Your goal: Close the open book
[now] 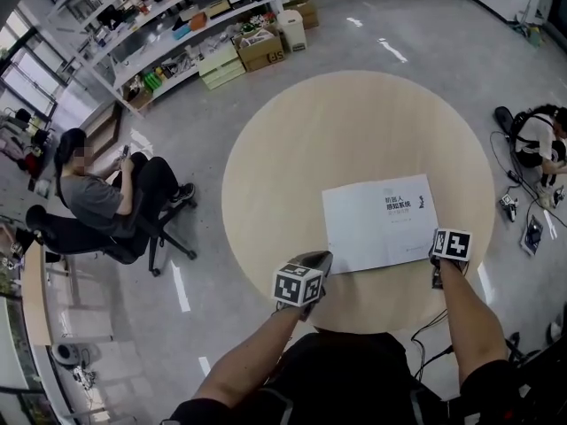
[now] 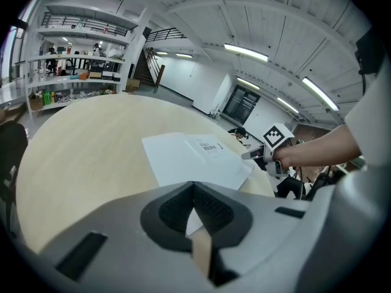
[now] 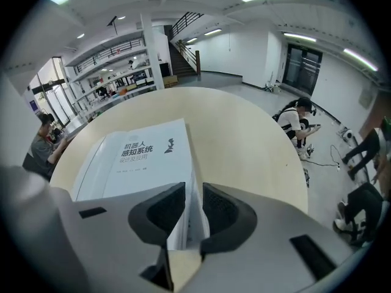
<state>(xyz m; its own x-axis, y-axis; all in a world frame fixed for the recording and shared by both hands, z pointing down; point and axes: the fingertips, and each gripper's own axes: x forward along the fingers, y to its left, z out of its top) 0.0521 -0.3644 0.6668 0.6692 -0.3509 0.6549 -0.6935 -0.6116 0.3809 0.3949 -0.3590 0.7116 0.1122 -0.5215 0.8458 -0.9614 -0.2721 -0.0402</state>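
A white book (image 1: 381, 224) with dark print on its cover lies closed and flat on the round pale wooden table (image 1: 292, 140), towards the near right. My right gripper (image 1: 435, 260) is at the book's near right corner. In the right gripper view the book's (image 3: 137, 163) edge stands between the slightly parted jaws of that gripper (image 3: 192, 197), which I read as open. My left gripper (image 1: 322, 257) rests at the book's near left corner, its fingertips meeting, shut on nothing I can see. The left gripper view shows the book (image 2: 189, 157) beyond its own tips (image 2: 194, 187), and the right gripper (image 2: 253, 154) at the far corner.
A person sits on an office chair (image 1: 97, 197) on the floor to the left. Shelves (image 1: 168, 25) with boxes line the back left. Another person (image 1: 542, 144) crouches at the right among cables and gear on the floor.
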